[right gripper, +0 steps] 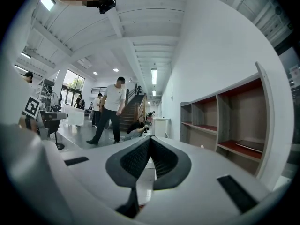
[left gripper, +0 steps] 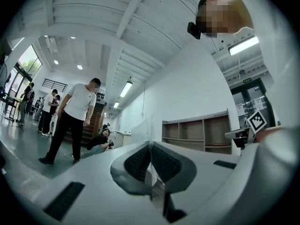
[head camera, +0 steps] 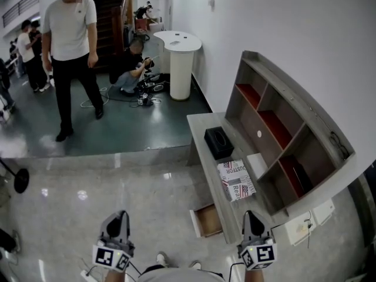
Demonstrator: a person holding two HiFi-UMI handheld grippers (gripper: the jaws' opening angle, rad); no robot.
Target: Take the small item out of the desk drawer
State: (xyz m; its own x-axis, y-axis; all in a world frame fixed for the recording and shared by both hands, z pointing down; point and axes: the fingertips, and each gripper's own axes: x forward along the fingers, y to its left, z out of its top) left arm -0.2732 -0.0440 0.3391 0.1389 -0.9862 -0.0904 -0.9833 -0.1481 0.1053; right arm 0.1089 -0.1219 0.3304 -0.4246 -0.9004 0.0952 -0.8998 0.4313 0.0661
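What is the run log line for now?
left tool: shut, empty | right tool: shut, empty | light wooden desk drawer: open, no item visible

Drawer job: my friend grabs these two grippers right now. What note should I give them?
Left gripper: jaws shut, empty, over the floor.
Right gripper: jaws shut, empty, by the near end of the grey wooden desk.
Light wooden drawer: pulled open under the desk, between the grippers. No small item can be made out in it.
Done: drawer open.
Left: find the item and lift it out.
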